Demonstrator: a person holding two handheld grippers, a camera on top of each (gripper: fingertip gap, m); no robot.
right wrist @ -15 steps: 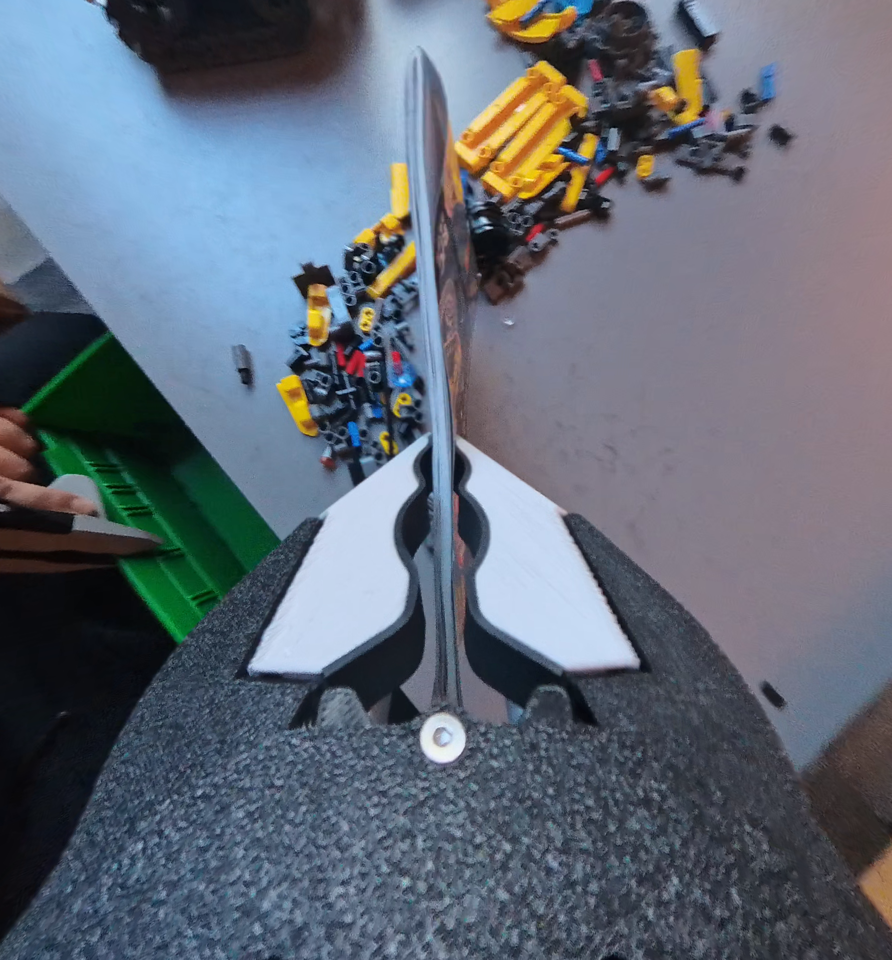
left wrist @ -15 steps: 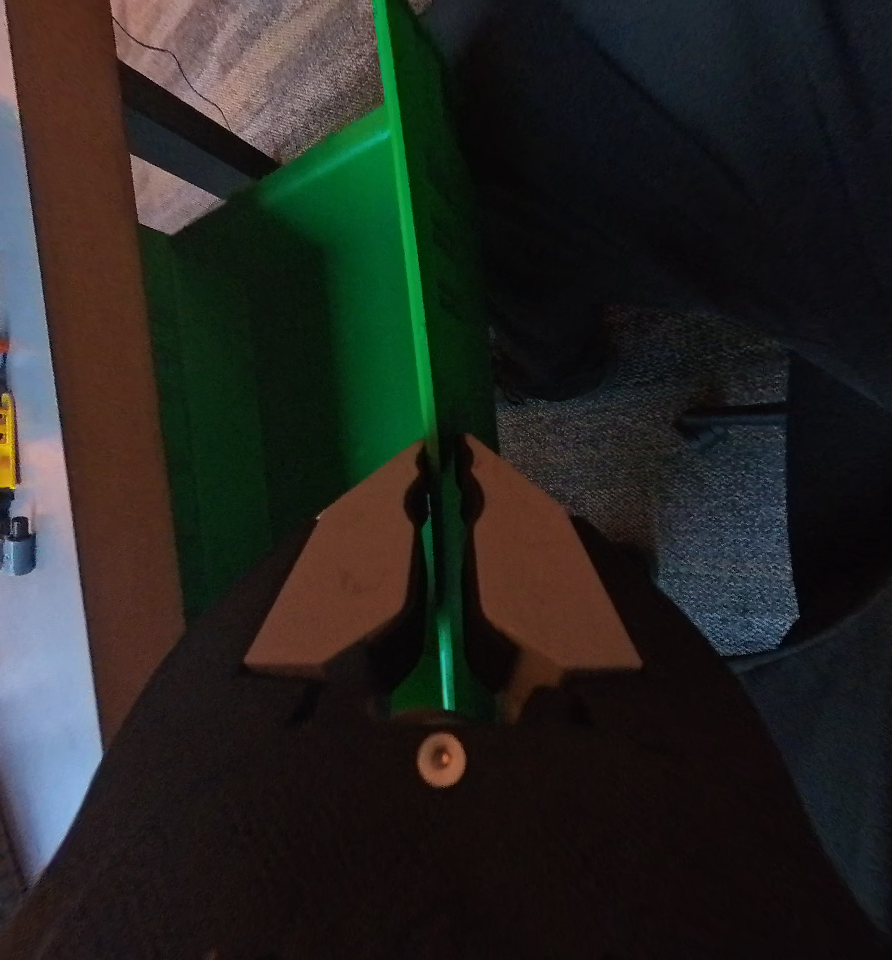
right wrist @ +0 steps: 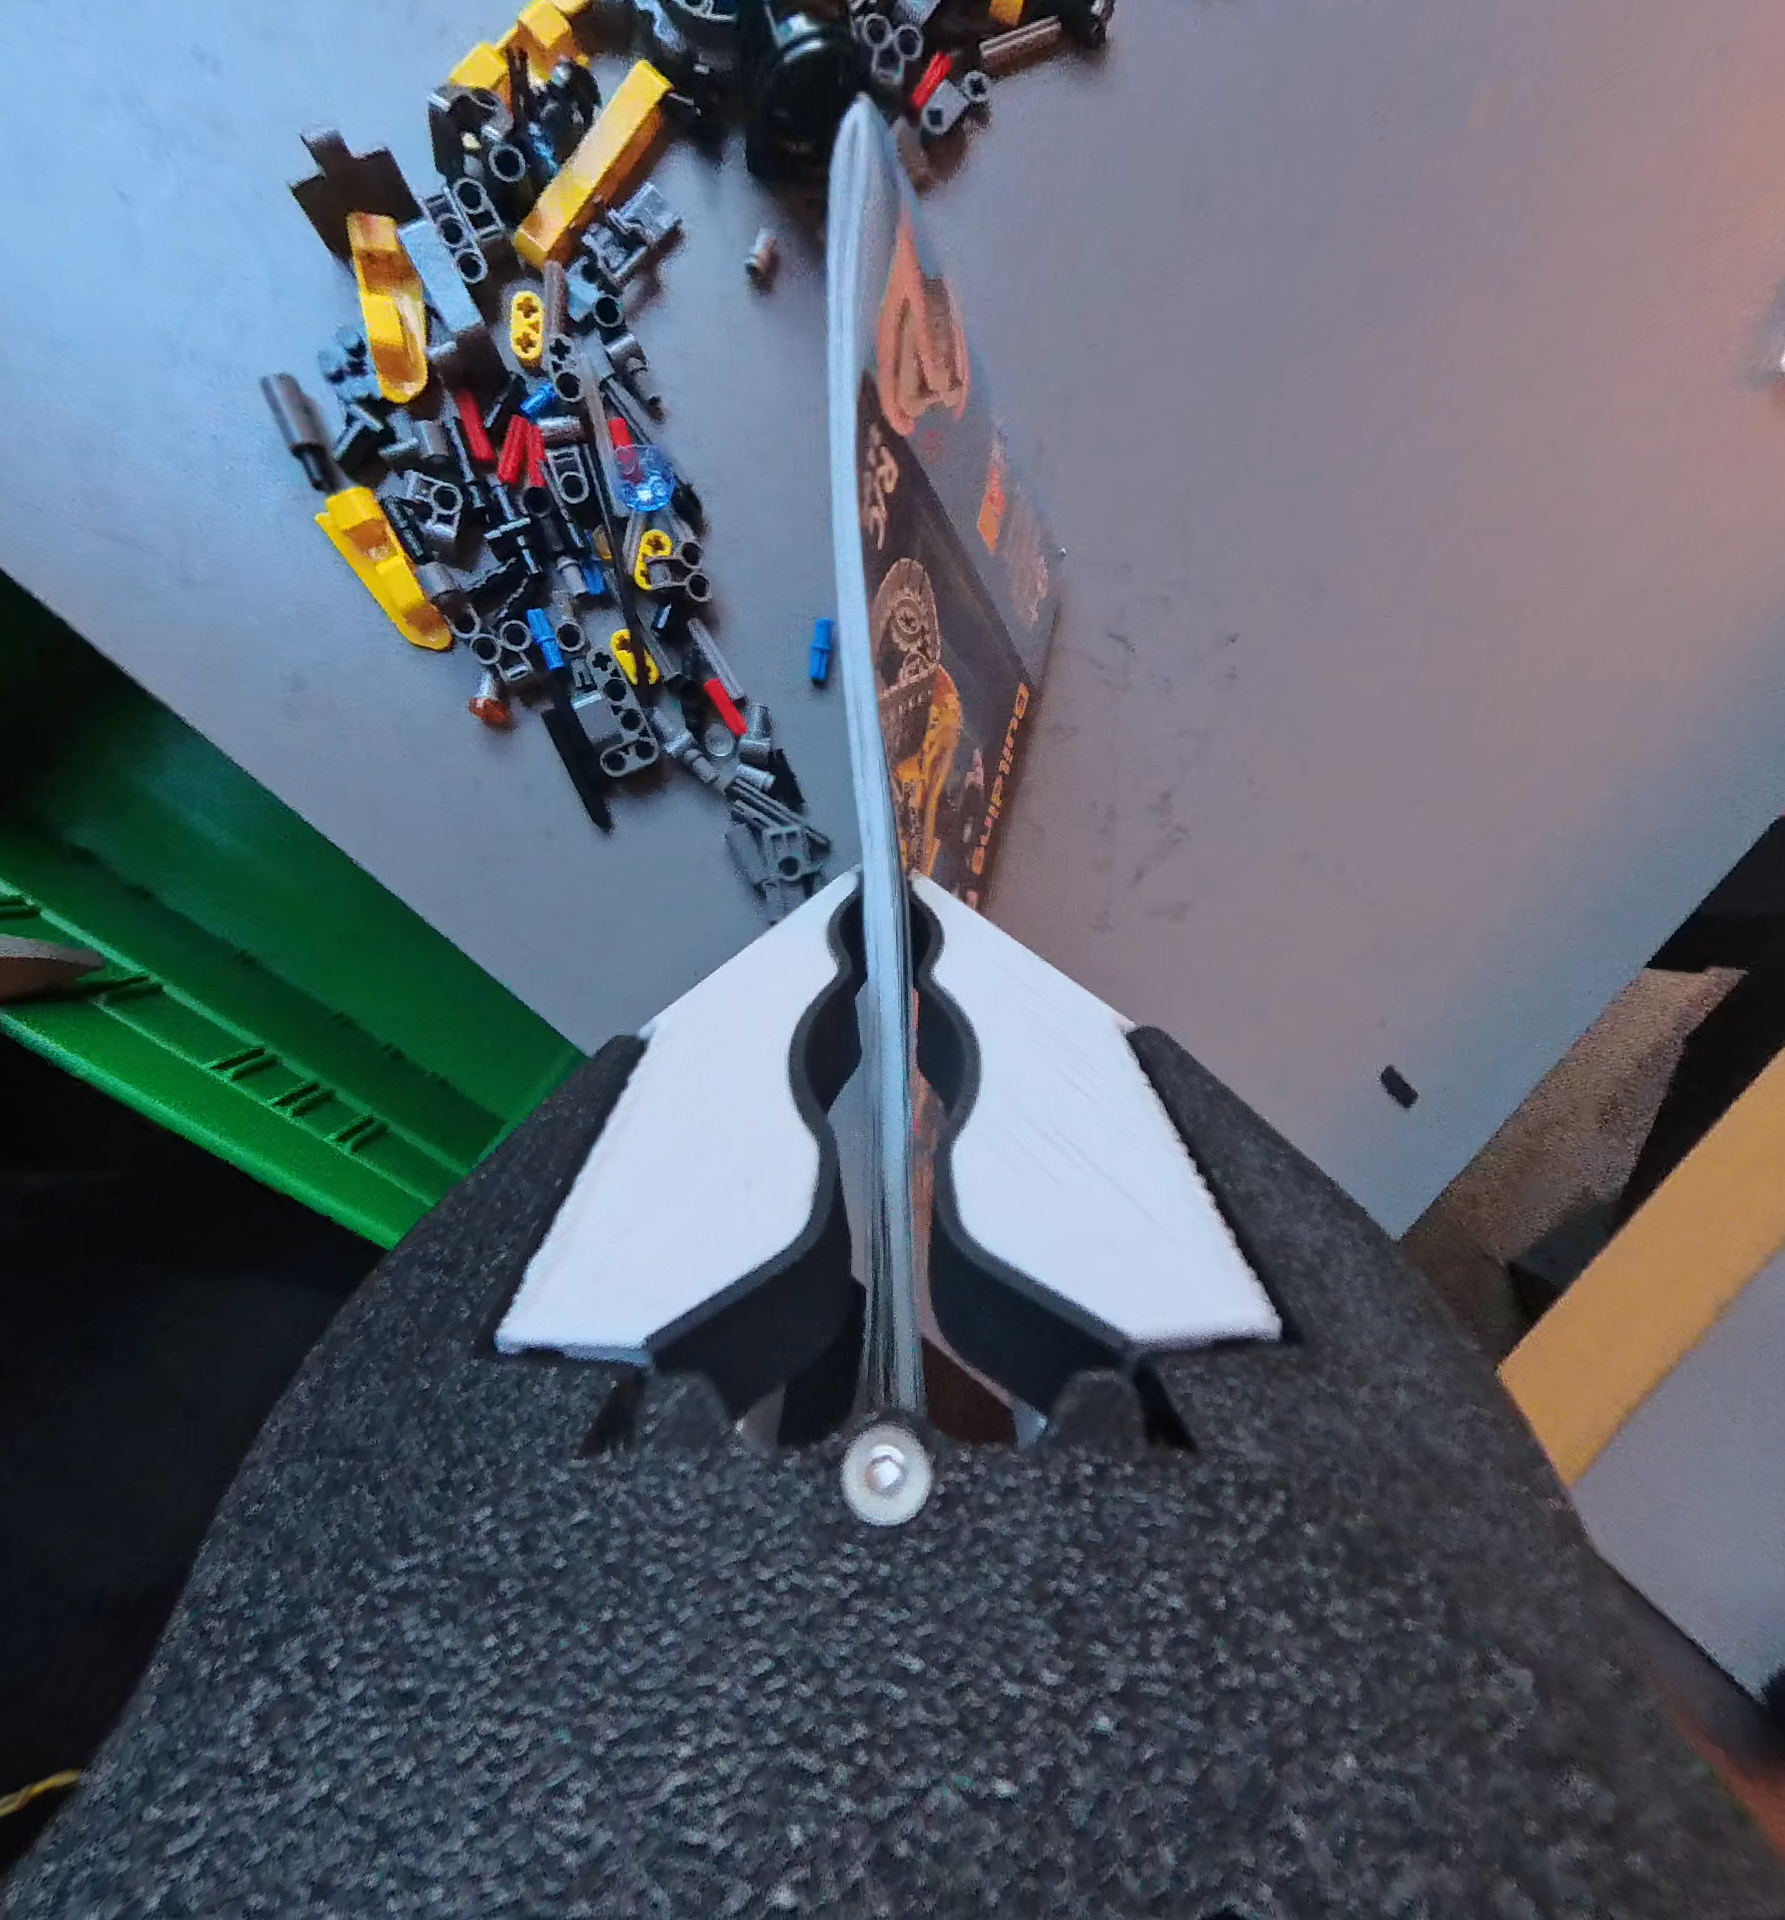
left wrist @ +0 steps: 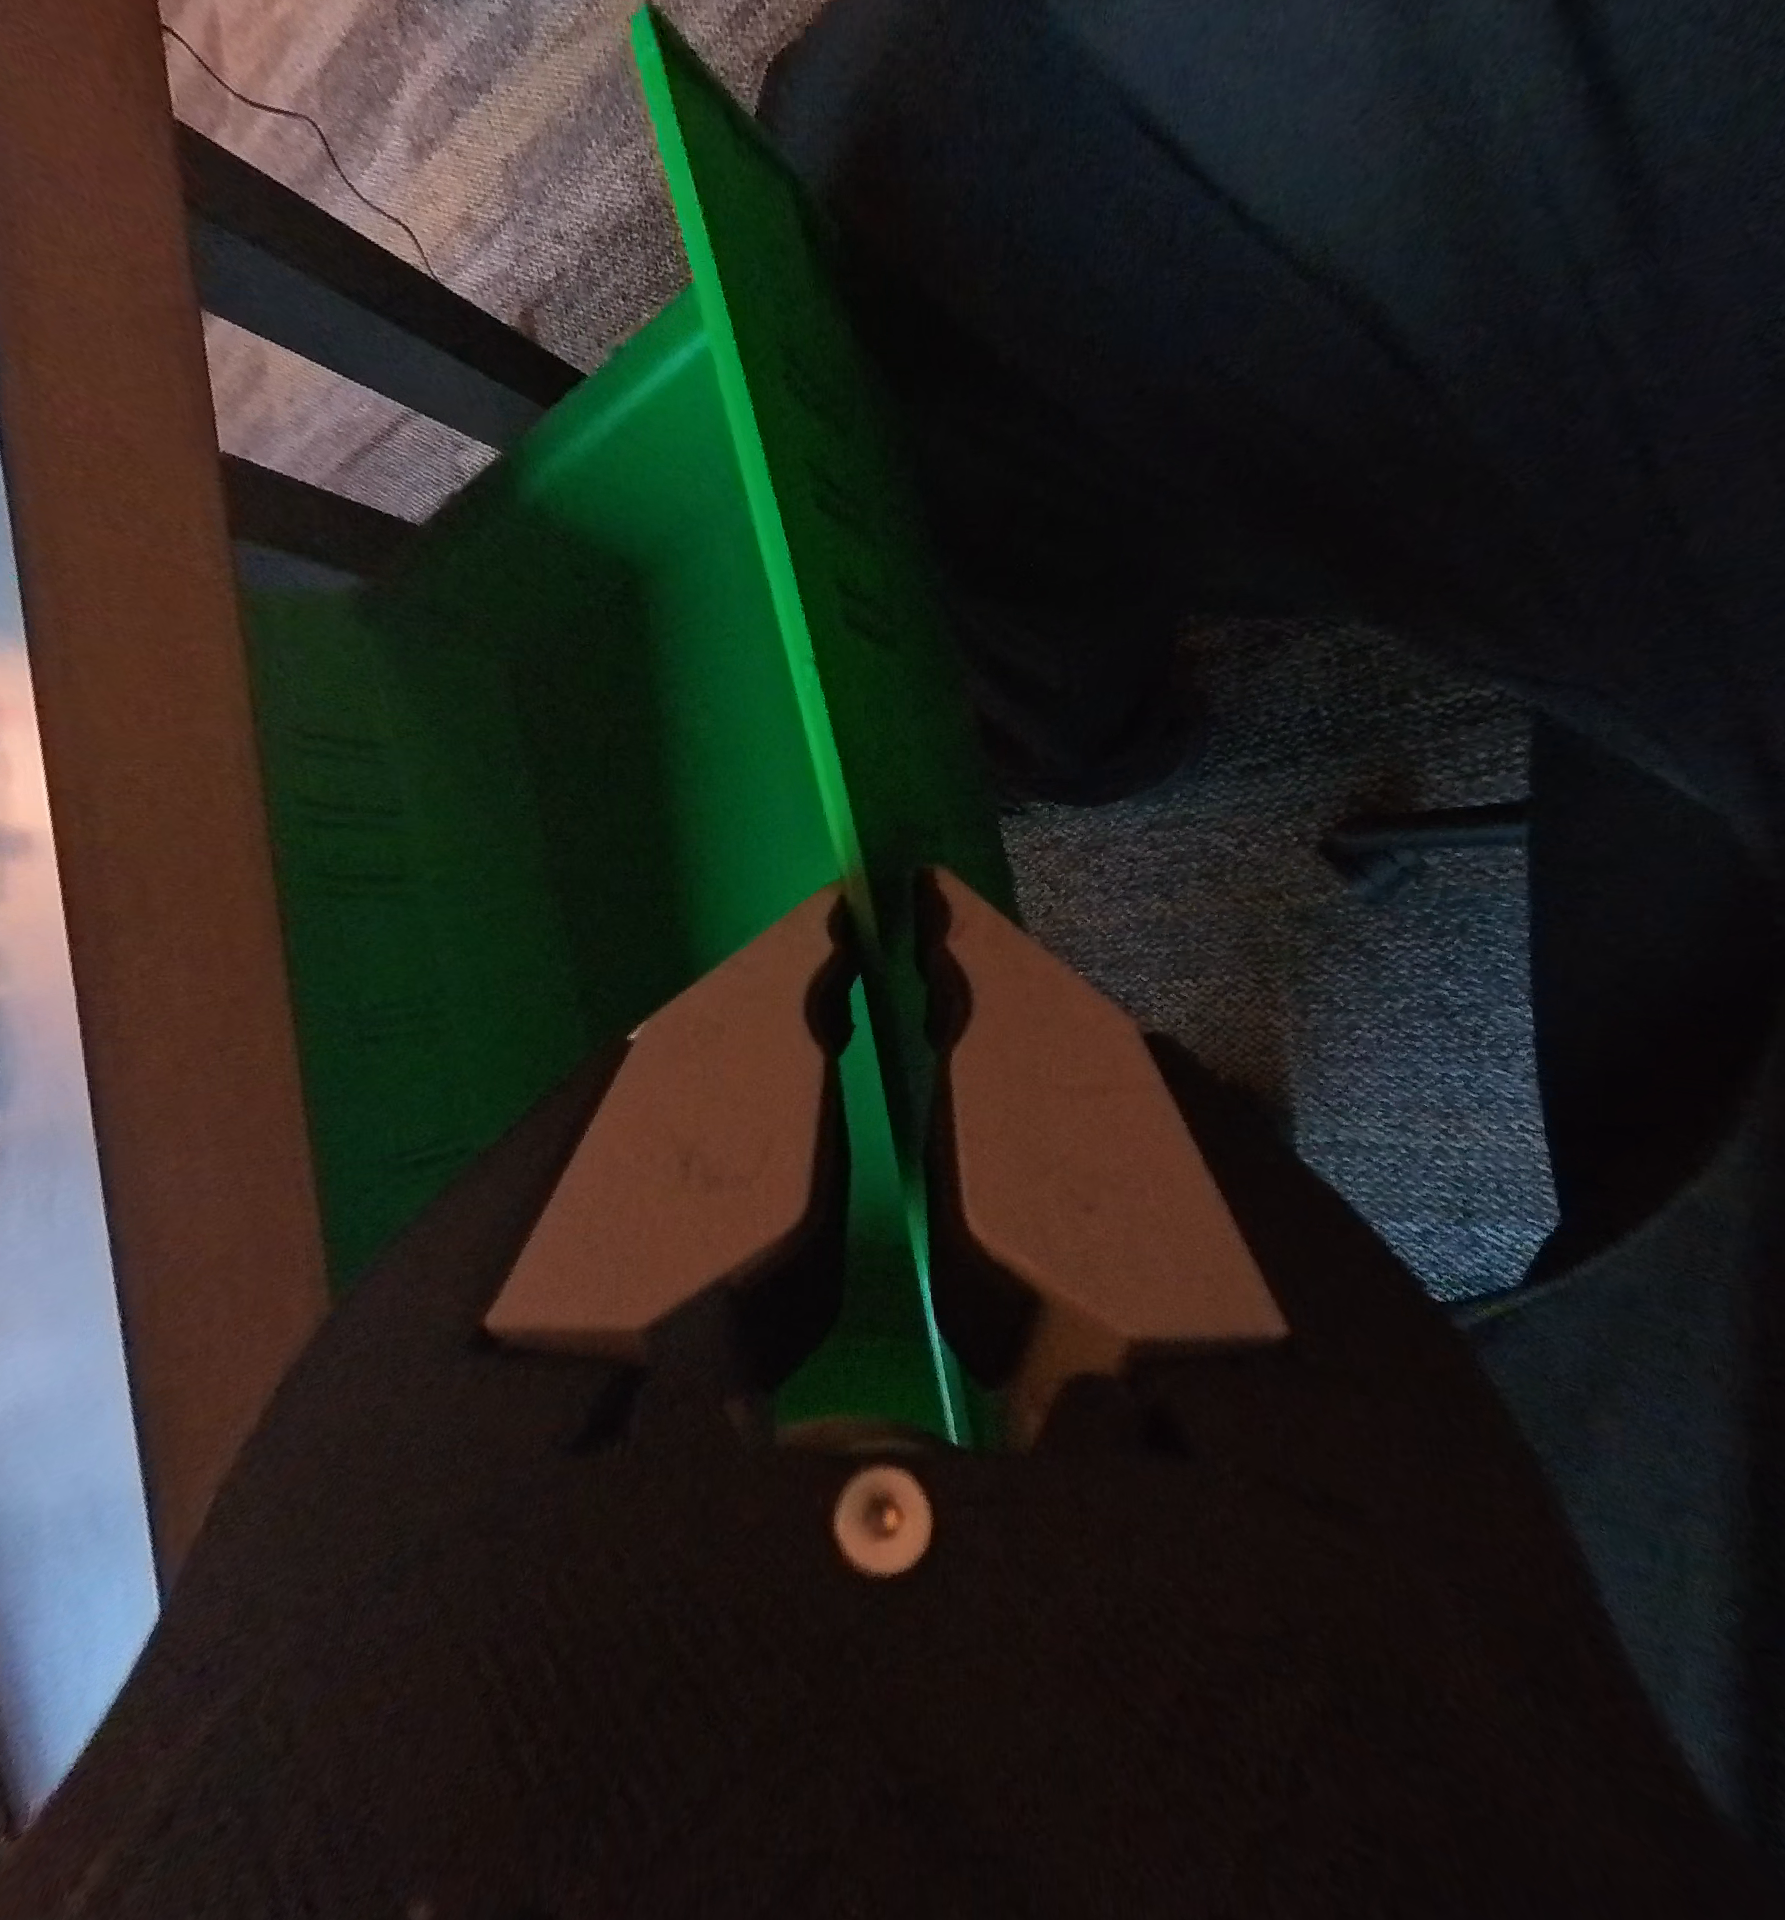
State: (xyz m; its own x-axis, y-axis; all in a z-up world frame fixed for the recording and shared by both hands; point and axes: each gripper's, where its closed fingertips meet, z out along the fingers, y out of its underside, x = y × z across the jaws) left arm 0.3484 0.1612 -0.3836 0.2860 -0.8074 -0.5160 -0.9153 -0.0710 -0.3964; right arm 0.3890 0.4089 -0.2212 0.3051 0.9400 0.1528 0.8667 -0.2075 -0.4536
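Clamping the thin wall of a green plastic bin, the left gripper has its jaws closed on that edge, which runs up and away between the pale fingers. Only the left wrist view shows the bin held beside the brown table edge, off the tabletop, with speckled carpet and a dark chair base below it.

The right gripper is closed on the spine of a glossy printed booklet, held edge-on above the grey table. Its dark cover carries orange and yellow artwork and some print, seen too obliquely and blurred to make out.

Only the right wrist view shows the scatter of building-toy pieces lying on the table left of the booklet: yellow beams, grey and black connectors, red and blue pins, one clear blue round piece. One small blue pin lies apart, just beside the booklet's edge. The bin also shows at the lower left of this view, its ribbed rim against the table's near side.
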